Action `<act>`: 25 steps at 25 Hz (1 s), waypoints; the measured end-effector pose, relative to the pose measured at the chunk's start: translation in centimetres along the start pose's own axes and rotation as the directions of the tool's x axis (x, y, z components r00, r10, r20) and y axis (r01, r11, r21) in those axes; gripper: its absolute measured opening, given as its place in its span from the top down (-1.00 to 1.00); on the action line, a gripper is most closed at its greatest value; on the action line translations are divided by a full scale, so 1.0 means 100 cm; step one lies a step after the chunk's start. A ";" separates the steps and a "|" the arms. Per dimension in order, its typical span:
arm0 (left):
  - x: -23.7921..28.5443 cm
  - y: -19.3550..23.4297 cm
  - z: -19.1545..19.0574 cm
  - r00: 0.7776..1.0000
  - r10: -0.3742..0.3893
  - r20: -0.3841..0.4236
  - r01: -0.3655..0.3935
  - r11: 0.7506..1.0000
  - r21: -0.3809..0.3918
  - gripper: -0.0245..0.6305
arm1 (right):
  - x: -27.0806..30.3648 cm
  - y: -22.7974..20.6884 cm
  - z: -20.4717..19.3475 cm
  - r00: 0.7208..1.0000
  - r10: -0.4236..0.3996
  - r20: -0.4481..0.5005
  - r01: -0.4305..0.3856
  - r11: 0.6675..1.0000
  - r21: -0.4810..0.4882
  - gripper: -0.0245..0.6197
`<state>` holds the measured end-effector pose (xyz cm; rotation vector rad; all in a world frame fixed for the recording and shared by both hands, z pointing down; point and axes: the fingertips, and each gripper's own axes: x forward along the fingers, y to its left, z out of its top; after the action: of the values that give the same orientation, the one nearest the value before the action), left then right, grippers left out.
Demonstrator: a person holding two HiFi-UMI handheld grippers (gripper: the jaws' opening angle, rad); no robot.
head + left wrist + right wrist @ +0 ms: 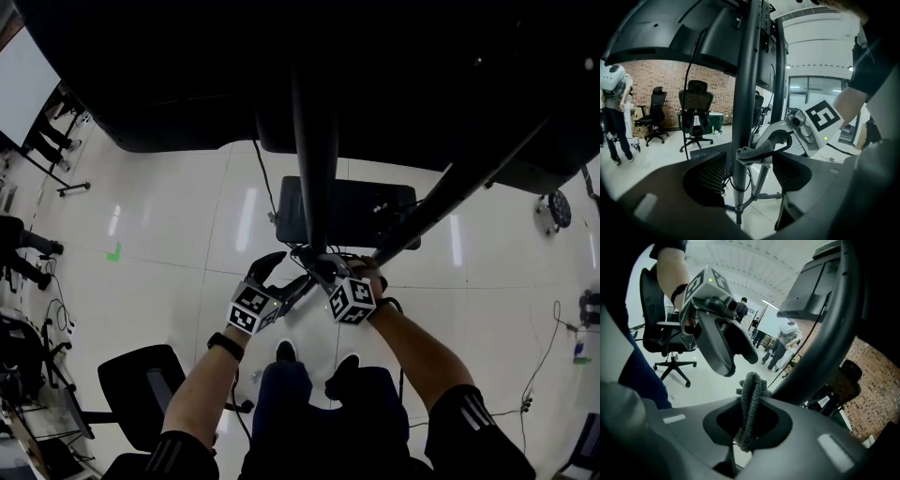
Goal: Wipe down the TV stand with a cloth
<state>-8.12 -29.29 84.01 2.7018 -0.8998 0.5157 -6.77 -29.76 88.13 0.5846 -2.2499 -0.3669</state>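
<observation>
The TV stand's black upright pole point(317, 141) rises from its dark base point(375, 211) under the screen, and a second slanted pole point(450, 197) runs to the right. My right gripper point(323, 270) is shut on a grey cloth point(750, 408), which is bunched against the upright pole point(743, 93). From the left gripper view the cloth point(754, 152) touches the pole's right side. My left gripper point(284, 275) is open, and the pole lines up with the gap between its wide jaws. Whether those jaws touch the pole cannot be made out.
A black office chair point(141, 384) stands at my lower left, and more chairs point(696, 108) line the brick wall. A person point(613, 112) stands at the far left. Cables point(548, 347) trail over the white floor on the right. My shoes point(286, 352) are just behind the grippers.
</observation>
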 end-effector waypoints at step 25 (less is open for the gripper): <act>-0.148 -0.158 0.438 0.874 -0.165 0.458 -0.025 0.925 0.380 -0.09 | -0.415 -0.233 0.294 0.814 -0.471 0.340 0.485 0.873 0.048 0.83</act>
<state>1.61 -24.00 36.39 3.2865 -0.8770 -0.0285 3.13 -25.98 33.18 1.1497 -2.3901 -0.8226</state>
